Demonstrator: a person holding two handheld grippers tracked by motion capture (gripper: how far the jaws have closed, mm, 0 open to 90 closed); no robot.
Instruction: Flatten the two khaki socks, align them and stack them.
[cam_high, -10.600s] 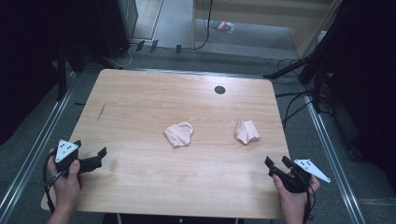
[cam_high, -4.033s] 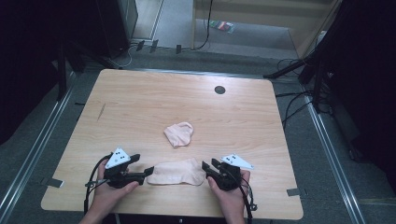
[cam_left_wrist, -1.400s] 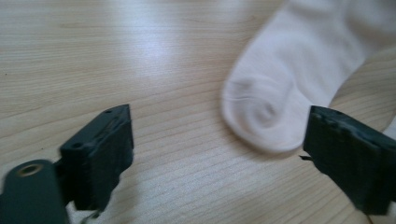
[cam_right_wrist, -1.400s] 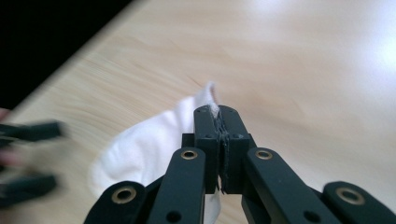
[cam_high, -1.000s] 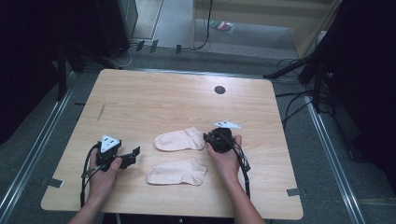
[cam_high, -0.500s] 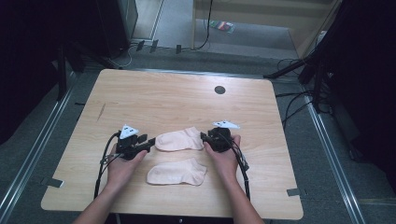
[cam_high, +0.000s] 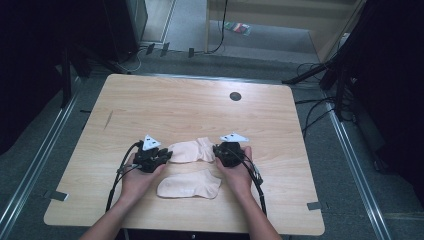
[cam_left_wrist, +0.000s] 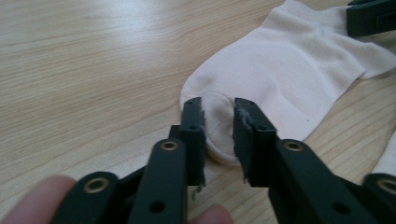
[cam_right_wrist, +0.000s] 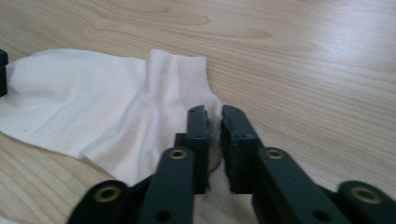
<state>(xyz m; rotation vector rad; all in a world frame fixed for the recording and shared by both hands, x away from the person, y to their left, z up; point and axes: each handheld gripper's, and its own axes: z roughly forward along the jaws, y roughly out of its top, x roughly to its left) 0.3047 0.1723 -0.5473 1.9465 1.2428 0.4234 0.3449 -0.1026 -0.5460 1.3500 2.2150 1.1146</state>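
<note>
- Far sock (cam_high: 192, 150), flat mid-table beyond near sock (cam_high: 190, 184); toe nipped by left gripper (cam_left_wrist: 218, 114), jaws just closing on it.
- Cuff clamped in right gripper (cam_right_wrist: 214, 122), jaws just drawn tight.
- Step: gripping both ends; next, probably lift level and lay onto near sock.

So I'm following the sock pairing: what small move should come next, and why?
Probably lift the far sock a little and carry it over the near sock. The left gripper pinches its toe, the right gripper its cuff, and both socks lie flat, side by side.
</note>
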